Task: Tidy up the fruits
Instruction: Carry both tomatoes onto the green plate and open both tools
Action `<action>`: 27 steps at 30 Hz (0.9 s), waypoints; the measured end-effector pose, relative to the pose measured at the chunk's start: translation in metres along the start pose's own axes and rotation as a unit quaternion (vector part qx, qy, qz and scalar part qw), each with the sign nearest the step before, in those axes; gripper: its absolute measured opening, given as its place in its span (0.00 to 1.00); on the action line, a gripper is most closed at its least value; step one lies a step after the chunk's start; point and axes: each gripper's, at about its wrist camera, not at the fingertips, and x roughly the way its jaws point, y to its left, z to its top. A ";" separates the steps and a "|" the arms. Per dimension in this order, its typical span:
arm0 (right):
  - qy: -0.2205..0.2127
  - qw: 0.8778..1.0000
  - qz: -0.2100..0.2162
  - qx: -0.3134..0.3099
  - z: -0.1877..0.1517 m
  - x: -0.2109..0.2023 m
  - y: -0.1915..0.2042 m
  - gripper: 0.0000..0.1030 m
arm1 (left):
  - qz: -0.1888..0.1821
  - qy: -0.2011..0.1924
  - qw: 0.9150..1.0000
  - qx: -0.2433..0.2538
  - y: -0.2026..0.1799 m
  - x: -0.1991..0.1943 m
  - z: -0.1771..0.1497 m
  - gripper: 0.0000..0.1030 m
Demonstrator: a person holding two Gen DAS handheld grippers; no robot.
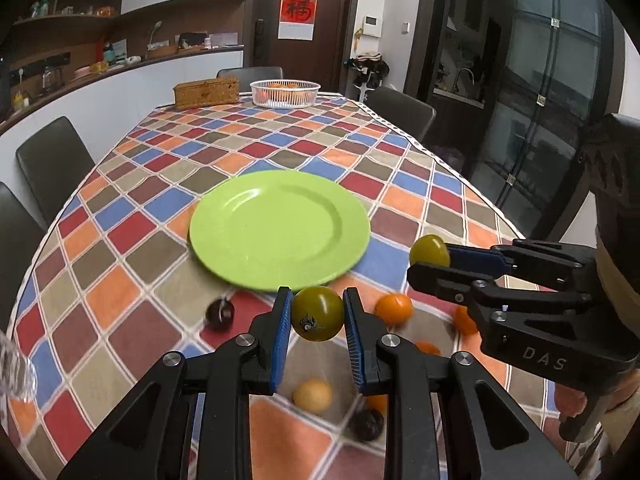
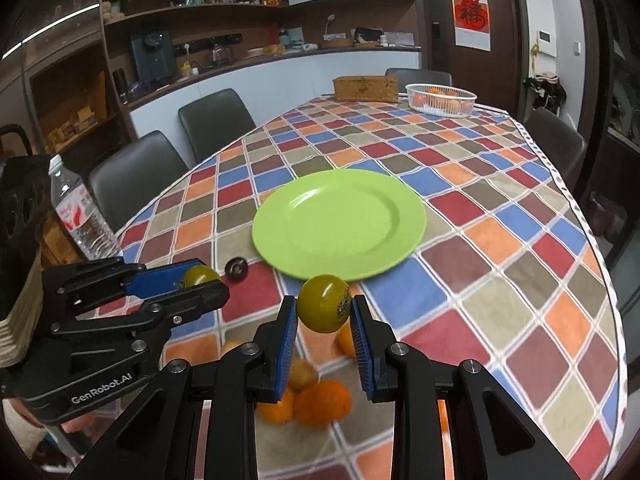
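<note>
- The left gripper [image 1: 318, 314] is clamped on a green tomato [image 1: 318, 313]. The fruit sits between the two blue pads near their tips, at the lower centre of the left wrist view, raised above the tablecloth.
- The right gripper [image 2: 325, 310] is also clamped on a green tomato [image 2: 325, 309], held between its pads near the tips, just in front of the near rim of the green plate [image 2: 338, 220].
- In the left wrist view the right gripper [image 1: 430, 258] shows at the right of the frame, its fruit at the finger ends.
- The plate carries nothing and lies in the middle of the checked tablecloth [image 1: 132, 288].
- Below the grippers several oranges [image 2: 322, 402] and a dark fruit [image 1: 219, 314] lie on the cloth.
- A white basket [image 1: 285, 94] with orange fruits stands at the far end of the table, beside a woven box [image 1: 206, 92].
</note>
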 end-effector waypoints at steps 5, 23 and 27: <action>0.016 1.000 0.008 0.006 0.024 0.022 -0.008 0.27 | -0.009 0.015 1.000 -0.011 0.013 0.021 0.023 0.25; 0.100 0.994 0.017 0.042 0.049 0.101 -0.031 0.27 | -0.004 0.082 0.996 -0.034 0.042 0.086 0.044 0.25; 0.102 0.994 0.013 0.045 0.048 0.107 -0.032 0.28 | -0.001 0.085 0.996 -0.040 0.045 0.089 0.044 0.32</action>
